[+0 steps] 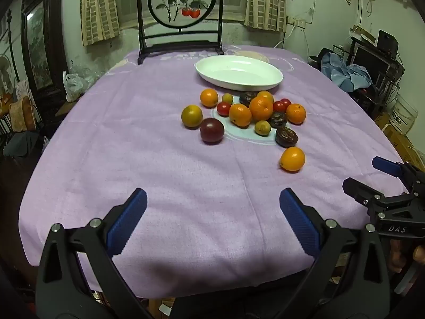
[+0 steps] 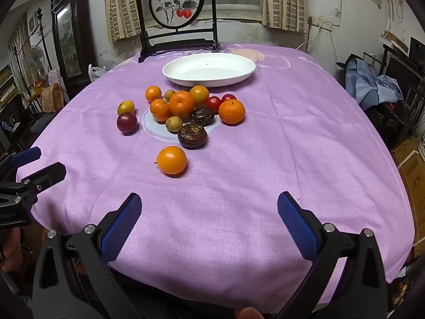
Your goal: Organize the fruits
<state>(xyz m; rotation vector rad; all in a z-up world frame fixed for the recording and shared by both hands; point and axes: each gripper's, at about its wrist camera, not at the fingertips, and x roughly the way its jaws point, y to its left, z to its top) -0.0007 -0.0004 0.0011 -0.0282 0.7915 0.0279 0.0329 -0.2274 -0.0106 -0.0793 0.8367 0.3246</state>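
Several fruits lie in a pile [image 1: 255, 111] on the purple tablecloth [image 1: 159, 175]: oranges, red tomatoes, dark wrinkled fruits, a purple plum [image 1: 212, 130] and yellow-green ones. One orange [image 1: 292, 159] lies apart at the near side; it also shows in the right wrist view [image 2: 171, 160]. An empty white oval dish [image 1: 239, 72] stands behind the pile, also in the right wrist view [image 2: 209, 69]. My left gripper [image 1: 212, 207] is open and empty above the near cloth. My right gripper [image 2: 208, 210] is open and empty, beside the left one.
A dark wooden stand with a round painted screen [image 1: 182, 0] stands at the table's far edge. Chairs, bags and boxes crowd the floor on both sides. The right gripper also shows at the right edge of the left wrist view [image 1: 372, 172].
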